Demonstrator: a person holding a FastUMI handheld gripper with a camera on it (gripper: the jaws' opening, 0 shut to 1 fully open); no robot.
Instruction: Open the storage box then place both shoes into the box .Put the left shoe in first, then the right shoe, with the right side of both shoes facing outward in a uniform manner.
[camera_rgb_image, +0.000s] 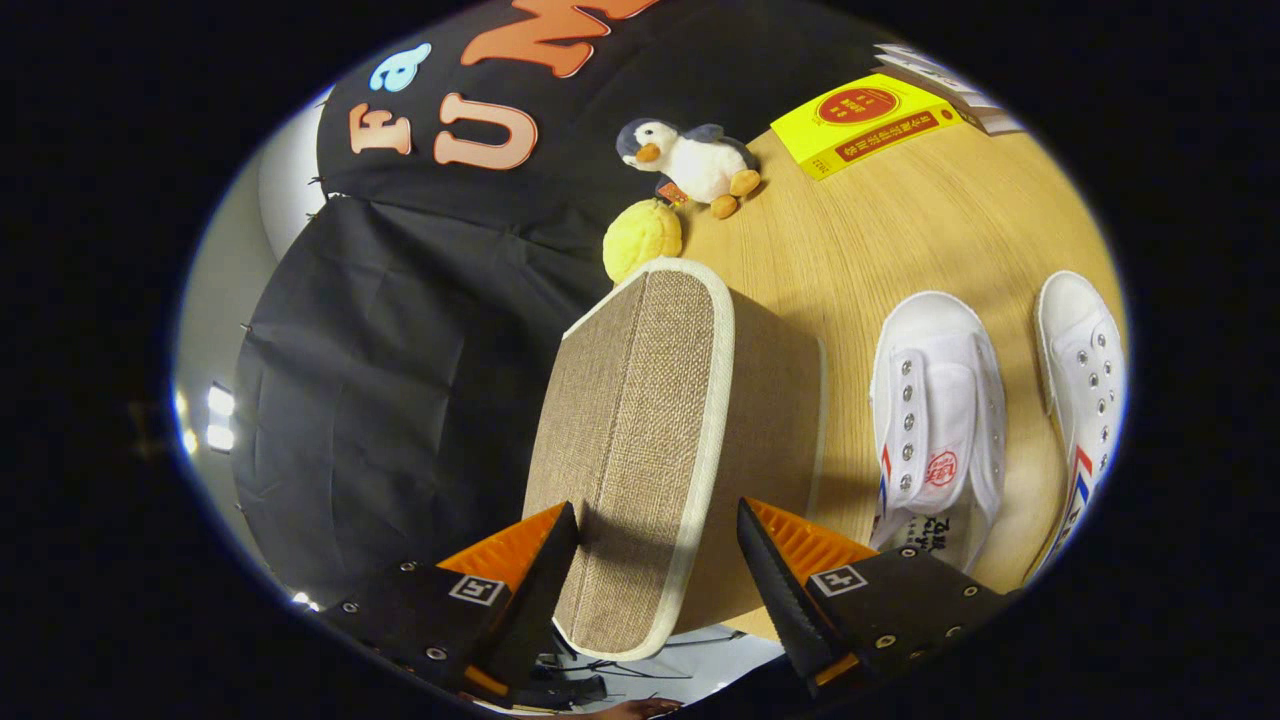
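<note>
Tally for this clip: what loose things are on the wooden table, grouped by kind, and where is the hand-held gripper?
Storage box: 1, its bound edge between the open fingers of the hand-held gripper
White shoes: 2
Soft toys: 2, a penguin and a yellow plush
Yellow book: 1
Total: 6

The gripper (658, 555) is rolled sideways, its two fingers (535, 590) spread wide apart with their tips level, neither one pressing on anything, and a clear gap standing between them.
</note>
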